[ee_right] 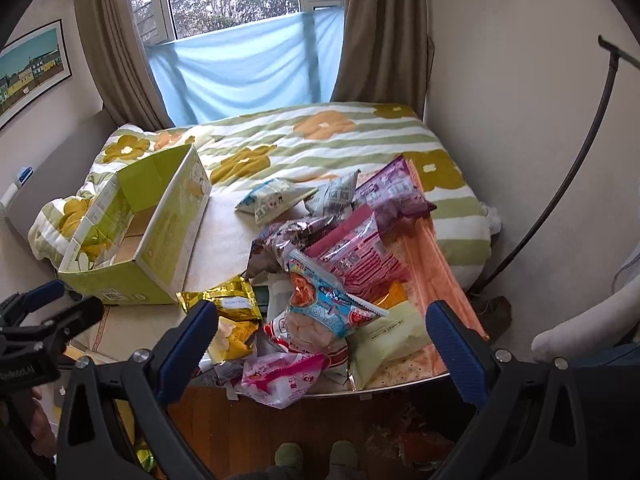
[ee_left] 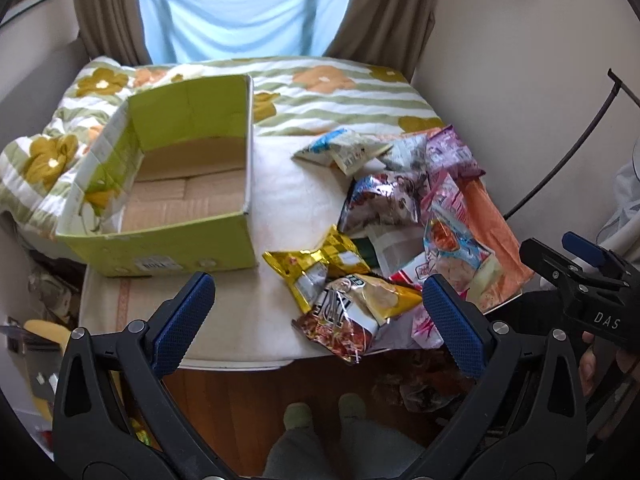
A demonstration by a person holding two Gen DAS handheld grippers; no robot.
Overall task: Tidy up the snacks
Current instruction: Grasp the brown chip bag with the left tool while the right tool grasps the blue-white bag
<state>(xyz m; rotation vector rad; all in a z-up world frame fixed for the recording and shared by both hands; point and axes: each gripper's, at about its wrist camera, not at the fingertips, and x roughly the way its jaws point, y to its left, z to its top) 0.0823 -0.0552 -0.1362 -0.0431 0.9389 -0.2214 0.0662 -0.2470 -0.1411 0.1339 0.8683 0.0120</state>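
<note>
Both tongs, left tongs (ee_left: 318, 318) and right tongs (ee_right: 322, 340), hang spread wide with nothing in them, probably lining up a first pick. Snack pile (ee_right: 320, 280) sits heaped at the table's near edge; green box (ee_left: 188, 184) waits empty beside it, bed (ee_left: 340, 96) behind.

Snack pile (ee_right: 320, 280) beside green box (ee_right: 160, 248)

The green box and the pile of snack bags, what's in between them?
Only bare cream cover lies between the green box and the snack bags, clearest in the left wrist view.
</note>
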